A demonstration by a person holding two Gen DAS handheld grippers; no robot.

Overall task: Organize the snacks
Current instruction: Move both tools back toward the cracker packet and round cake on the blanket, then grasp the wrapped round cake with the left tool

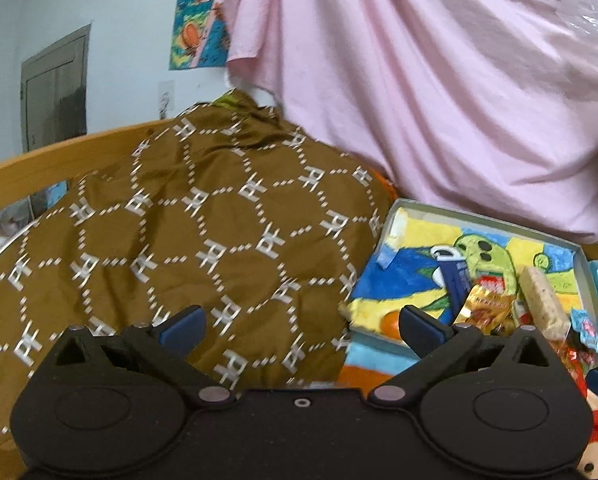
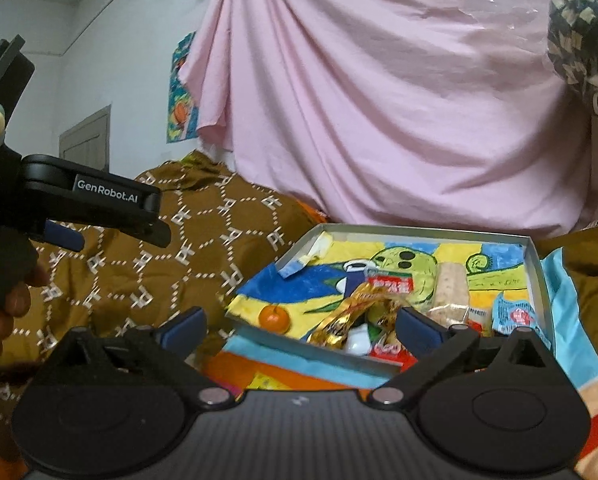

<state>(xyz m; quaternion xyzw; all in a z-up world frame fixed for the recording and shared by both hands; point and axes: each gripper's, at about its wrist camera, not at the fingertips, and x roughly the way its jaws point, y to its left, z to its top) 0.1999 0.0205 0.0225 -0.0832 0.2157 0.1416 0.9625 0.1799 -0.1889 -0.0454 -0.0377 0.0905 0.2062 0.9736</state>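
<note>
Snacks point(image 2: 383, 312) lie heaped at the tray's point(image 2: 311, 354) near right; both grippers point(image 1: 301, 322) point(image 2: 301, 322) hang empty, jaws spread, so best pick one packet cleanly.

Left tool point(image 1: 301, 326) jaws spread wide and empty, right tool point(image 2: 301, 326) likewise, both tilted slightly downward

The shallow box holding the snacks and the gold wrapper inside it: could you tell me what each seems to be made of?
The shallow box looks like thin grey cardboard: matte, straight, folded walls, a printed cartoon lining its floor. The gold wrapper looks like metallised foil or plastic film: shiny, crinkled, catching highlights. Which of the two cannot be told.
</note>
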